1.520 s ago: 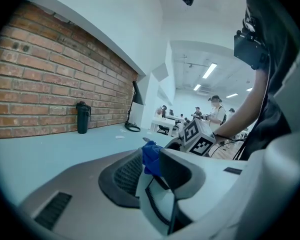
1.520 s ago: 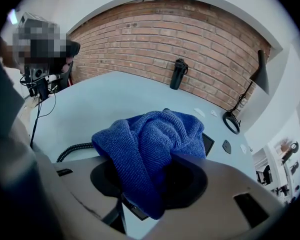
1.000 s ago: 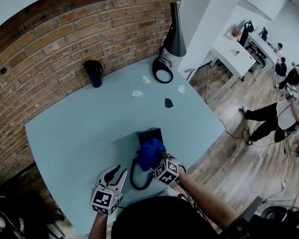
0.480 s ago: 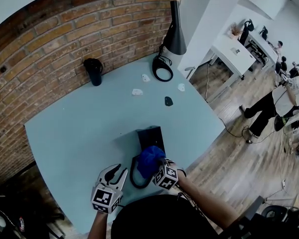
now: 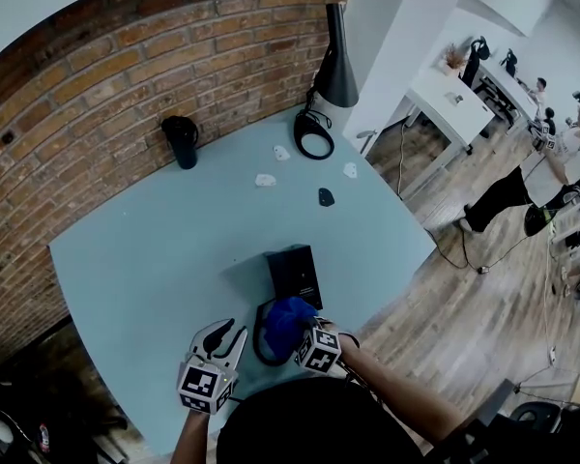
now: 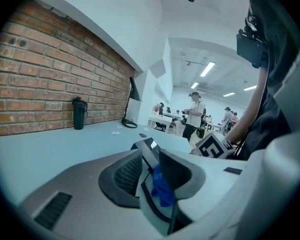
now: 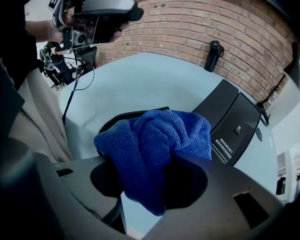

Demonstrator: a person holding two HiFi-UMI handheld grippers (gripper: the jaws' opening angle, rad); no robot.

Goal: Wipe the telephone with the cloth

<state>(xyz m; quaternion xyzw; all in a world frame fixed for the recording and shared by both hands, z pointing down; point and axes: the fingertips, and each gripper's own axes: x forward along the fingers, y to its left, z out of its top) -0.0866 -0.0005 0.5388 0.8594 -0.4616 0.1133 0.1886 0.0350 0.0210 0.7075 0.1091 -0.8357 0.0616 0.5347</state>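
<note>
The black telephone [image 5: 293, 272] lies flat on the pale blue table [image 5: 155, 259], with its coiled cord [image 5: 261, 344] looping off its near end. My right gripper [image 5: 300, 334] is shut on the bunched blue cloth [image 5: 285, 323], which rests at the phone's near edge over the cord. In the right gripper view the cloth [image 7: 155, 144] fills the jaws, with the telephone [image 7: 235, 119] just beyond. My left gripper [image 5: 228, 338] hovers left of the cord, open and holding nothing. Through its jaws the left gripper view shows the cloth [image 6: 162, 190] and the telephone [image 6: 147, 149].
A black tumbler [image 5: 182, 141] stands by the brick wall. A black lamp [image 5: 336, 61] with a ring base [image 5: 315, 135] sits at the far corner. Small white scraps [image 5: 266, 180] and a dark piece [image 5: 326, 197] lie beyond the phone. The table's edge drops off to the right.
My right gripper has dragged the cloth toward me, from the phone's top to its near end, uncovering most of the phone. The left gripper has barely moved.
</note>
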